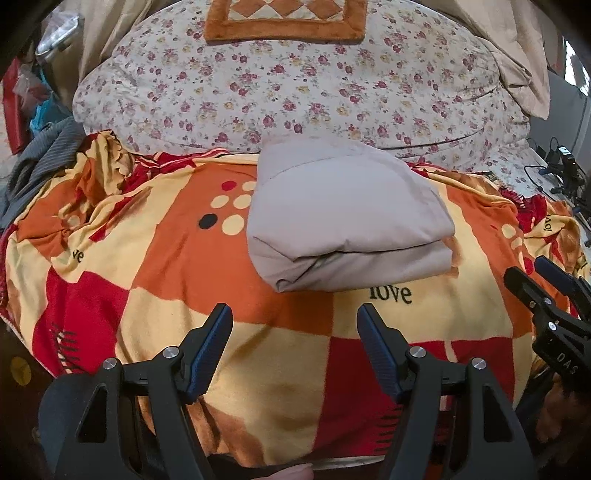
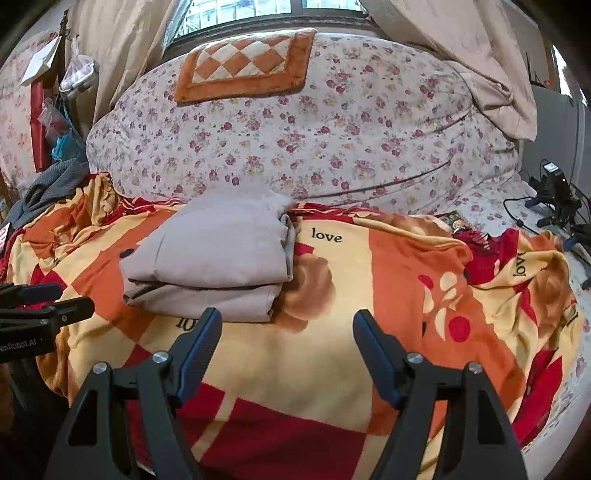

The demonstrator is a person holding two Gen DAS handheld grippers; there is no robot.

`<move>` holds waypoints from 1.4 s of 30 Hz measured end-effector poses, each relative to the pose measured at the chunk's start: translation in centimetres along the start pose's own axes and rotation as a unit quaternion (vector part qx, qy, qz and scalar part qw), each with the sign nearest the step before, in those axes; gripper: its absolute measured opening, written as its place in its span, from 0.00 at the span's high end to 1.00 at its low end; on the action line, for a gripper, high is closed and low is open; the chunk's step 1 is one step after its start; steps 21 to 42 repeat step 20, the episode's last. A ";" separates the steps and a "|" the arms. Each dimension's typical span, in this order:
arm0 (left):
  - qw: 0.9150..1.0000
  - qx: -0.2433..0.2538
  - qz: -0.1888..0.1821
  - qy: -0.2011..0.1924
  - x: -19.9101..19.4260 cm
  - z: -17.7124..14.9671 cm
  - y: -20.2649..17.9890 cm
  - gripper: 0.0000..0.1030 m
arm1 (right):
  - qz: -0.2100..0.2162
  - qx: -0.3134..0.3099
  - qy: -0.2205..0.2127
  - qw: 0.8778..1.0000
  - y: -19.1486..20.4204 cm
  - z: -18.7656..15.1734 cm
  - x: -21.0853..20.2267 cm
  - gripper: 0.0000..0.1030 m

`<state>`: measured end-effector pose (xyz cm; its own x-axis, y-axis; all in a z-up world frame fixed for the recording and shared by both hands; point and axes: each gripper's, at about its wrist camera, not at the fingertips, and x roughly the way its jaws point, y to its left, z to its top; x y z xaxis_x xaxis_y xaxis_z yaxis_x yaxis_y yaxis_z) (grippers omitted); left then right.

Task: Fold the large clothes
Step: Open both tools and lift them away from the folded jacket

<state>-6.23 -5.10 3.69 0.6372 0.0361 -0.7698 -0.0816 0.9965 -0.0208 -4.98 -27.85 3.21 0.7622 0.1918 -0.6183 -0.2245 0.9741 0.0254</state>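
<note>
On patterned blanket (image 1: 236, 295), grey garment (image 1: 343, 221) folded square, seemingly several layers

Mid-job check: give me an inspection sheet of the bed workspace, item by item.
Surface: orange, red and yellow checked blanket printed "love", spread over the bed, rumpled at the edges.
Job's things: grey folded garment, a compact stack lying on the blanket.
Clutter: grey striped cloth bunched at the left edge.
Grippers: left gripper open, empty; right gripper open, empty; both short of the garment.
Cables: black cables and devices at the far right.
Surroundings: floral quilt with an orange checked cushion; beige curtains; window.
</note>
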 end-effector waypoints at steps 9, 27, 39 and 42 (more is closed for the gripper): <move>1.000 -0.006 -0.005 0.004 0.4 -0.1 0.2 0.45 | 0.005 -0.006 0.000 1.000 0.1 0.0 0.3 0.25; 1.000 0.007 -0.028 -0.010 0.3 -0.7 -0.6 0.45 | 0.005 -0.001 -0.004 1.000 0.3 0.2 0.1 0.25; 1.000 0.007 -0.028 -0.010 0.3 -0.7 -0.6 0.45 | 0.005 -0.001 -0.004 1.000 0.3 0.2 0.1 0.25; 1.000 0.007 -0.028 -0.010 0.3 -0.7 -0.6 0.45 | 0.005 -0.001 -0.004 1.000 0.3 0.2 0.1 0.25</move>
